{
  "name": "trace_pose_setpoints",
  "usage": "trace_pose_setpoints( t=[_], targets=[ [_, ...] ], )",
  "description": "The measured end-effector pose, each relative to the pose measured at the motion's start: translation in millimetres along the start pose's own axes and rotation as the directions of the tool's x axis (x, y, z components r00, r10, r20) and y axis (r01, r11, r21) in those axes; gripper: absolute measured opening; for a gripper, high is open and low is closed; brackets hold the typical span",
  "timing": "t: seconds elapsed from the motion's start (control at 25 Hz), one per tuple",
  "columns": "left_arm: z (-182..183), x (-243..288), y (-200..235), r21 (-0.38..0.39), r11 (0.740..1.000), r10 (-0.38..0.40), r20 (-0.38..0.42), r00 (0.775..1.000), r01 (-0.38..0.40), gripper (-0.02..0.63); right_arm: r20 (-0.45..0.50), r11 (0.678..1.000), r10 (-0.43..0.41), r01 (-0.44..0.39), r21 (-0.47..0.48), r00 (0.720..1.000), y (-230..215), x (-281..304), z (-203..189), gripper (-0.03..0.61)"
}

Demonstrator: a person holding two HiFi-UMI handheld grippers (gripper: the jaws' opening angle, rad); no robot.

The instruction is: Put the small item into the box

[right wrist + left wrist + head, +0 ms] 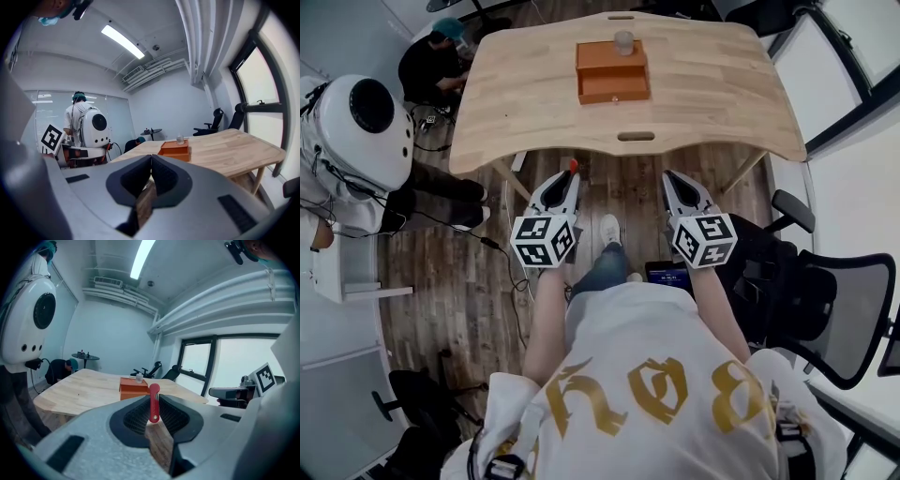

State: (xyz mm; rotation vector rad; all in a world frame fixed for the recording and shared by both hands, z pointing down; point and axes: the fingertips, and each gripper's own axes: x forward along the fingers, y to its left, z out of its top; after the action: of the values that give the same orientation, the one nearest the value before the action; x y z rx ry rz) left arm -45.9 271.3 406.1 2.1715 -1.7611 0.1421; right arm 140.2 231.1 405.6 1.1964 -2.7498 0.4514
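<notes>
Left gripper (566, 187) is clamped mid-length on the small red item (153, 404), top end poking out. Looks light, rigid plastic (slim, may pivot, so keep the grip central). Right gripper (151, 161) has jaws together, empty. Orange box (612, 71) is on the table (722, 103), well apart.

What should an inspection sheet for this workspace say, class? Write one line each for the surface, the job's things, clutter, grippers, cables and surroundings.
Surface: wooden table, carrying only the box and what sits on it.
Job's things: orange box on the table's far half; small red item held in the left claw.
Clutter: small clear container on top of the box; nothing else seen on the table.
Grippers: left claw shut on the red item; right claw shut, empty; both short of the table's near edge.
Cables: black cable on the floor, left side.
Surroundings: office chair at right; white pod worn by a person at left; another person crouched beyond the table.
</notes>
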Motion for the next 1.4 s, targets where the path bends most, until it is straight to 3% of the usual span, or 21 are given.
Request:
trace_pose_setpoints(
  t=[0.32,0.84,1.12,1.4],
  targets=[
    [7,68,22,-0.001,1.000,-0.019,-0.022,1.000,0.019,0.060,-0.018,0.999,-0.033,0.034,0.016,0.999,-43,51,2,0.012],
    [63,245,120,-0.006,0.998,-0.059,-0.087,0.994,0.059,0.060,-0.103,0.994,-0.097,0.102,0.044,0.990,-130,223,38,0.012],
    [91,312,166,-0.011,0.996,-0.084,-0.067,0.994,0.084,0.060,-0.142,0.992,-0.112,0.120,0.049,0.983,-151,300,45,0.012],
    [105,356,184,0.003,0.991,-0.132,-0.075,0.988,0.133,0.060,-0.140,0.986,-0.149,0.157,0.052,0.979,-166,336,54,0.012]
  ],
)
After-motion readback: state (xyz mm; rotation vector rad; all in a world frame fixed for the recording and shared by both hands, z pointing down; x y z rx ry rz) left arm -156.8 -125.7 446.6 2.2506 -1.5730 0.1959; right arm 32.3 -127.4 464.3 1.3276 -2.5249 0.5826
